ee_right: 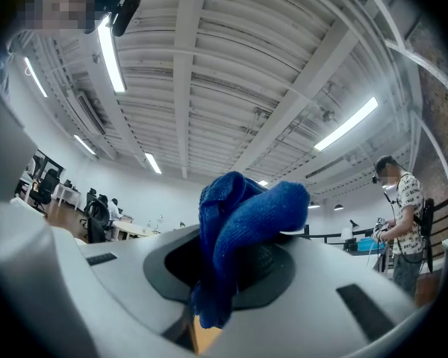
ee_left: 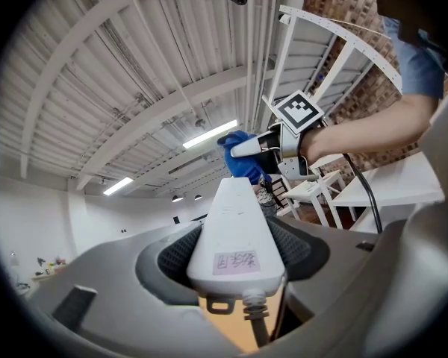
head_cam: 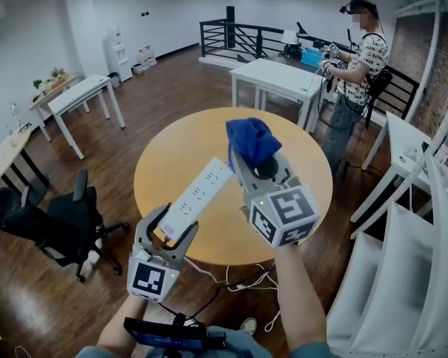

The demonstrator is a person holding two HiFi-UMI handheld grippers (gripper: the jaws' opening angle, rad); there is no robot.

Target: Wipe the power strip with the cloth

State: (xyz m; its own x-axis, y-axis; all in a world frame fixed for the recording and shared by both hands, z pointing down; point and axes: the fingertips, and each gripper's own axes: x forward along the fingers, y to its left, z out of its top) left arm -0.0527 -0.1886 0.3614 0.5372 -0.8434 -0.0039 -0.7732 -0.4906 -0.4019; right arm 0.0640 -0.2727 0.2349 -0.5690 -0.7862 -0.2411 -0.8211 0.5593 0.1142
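A white power strip [head_cam: 196, 198] is held in the air over the round wooden table [head_cam: 172, 155], its cord end clamped in my left gripper [head_cam: 170, 233]. In the left gripper view the strip [ee_left: 237, 230] runs straight out from between the jaws toward the blue cloth [ee_left: 243, 157]. My right gripper [head_cam: 255, 171] is shut on that bunched blue cloth [head_cam: 252, 140], which sits just off the strip's far end. The right gripper view shows the cloth [ee_right: 243, 233] pinched between the pads and folded over them. Whether cloth and strip touch I cannot tell.
The strip's cable [head_cam: 224, 274] hangs down below the table's near edge. A black office chair [head_cam: 56, 226] stands at the left. White tables [head_cam: 280, 77] lie behind, and a person [head_cam: 358, 66] stands at the back right. White shelving [head_cam: 411, 267] fills the right side.
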